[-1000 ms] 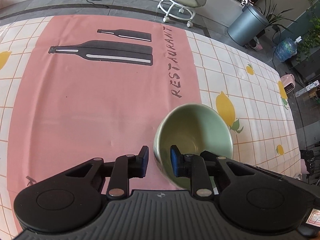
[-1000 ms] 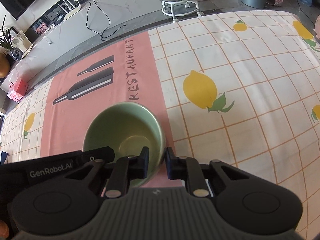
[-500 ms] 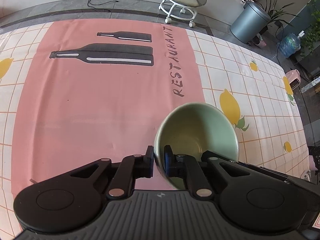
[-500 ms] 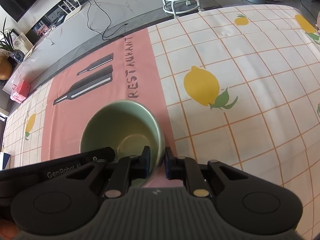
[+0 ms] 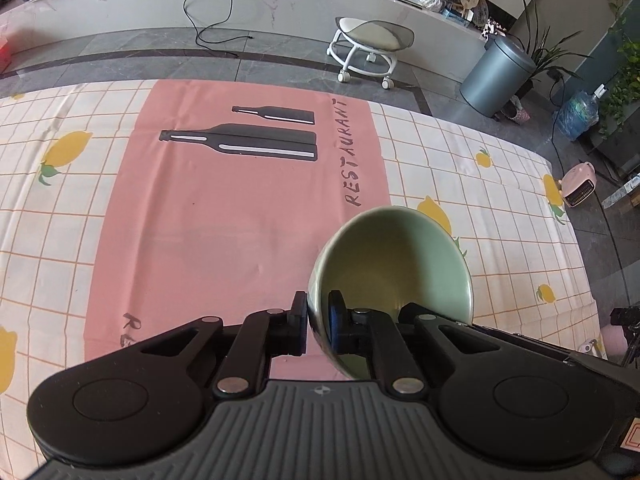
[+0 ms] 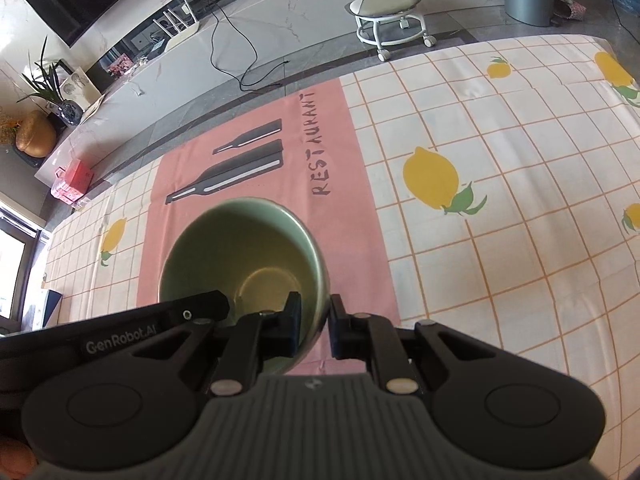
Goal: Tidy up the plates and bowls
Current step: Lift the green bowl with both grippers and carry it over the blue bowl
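Note:
A pale green bowl hangs above the table between both grippers. My left gripper is shut on the bowl's left rim, one finger outside, one inside. My right gripper is shut on the bowl's right rim, with its left finger inside the bowl. The left gripper's black body shows at the bowl's near left in the right wrist view. The bowl is empty and tilts slightly.
The table carries a lemon-print checked cloth and a pink RESTAURANT placemat under the bowl. Beyond the far edge stand a white wheeled stool and a grey bin on the floor.
My left gripper has closed on the bowl's rim. Both grippers and the bowl have risen from the table, and the view has widened.

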Demonstrator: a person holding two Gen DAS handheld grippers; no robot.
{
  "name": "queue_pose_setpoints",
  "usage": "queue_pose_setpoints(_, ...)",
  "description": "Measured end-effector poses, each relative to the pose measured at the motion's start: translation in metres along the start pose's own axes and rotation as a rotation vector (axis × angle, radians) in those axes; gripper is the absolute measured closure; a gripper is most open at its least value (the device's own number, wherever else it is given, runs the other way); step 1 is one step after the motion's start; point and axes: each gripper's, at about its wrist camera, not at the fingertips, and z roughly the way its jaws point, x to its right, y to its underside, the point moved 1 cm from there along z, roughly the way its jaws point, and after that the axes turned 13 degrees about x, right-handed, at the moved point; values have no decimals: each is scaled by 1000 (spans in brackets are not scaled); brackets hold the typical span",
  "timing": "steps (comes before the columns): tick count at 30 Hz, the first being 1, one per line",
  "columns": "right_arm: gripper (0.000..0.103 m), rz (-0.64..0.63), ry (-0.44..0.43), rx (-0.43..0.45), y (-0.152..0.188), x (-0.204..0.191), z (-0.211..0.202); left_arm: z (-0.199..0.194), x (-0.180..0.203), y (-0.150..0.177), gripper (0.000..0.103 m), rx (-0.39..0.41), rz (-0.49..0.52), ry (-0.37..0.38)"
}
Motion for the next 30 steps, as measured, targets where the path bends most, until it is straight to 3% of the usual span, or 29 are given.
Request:
queue_pose_setpoints(20, 92, -56, -128, 99, 48, -16, -130, -128, 13, 56, 92, 138, -58, 4)
queue_pose_setpoints(30, 91, -87, -135, 91, 86, -7, -173, -154, 14, 101, 91, 115, -93, 16)
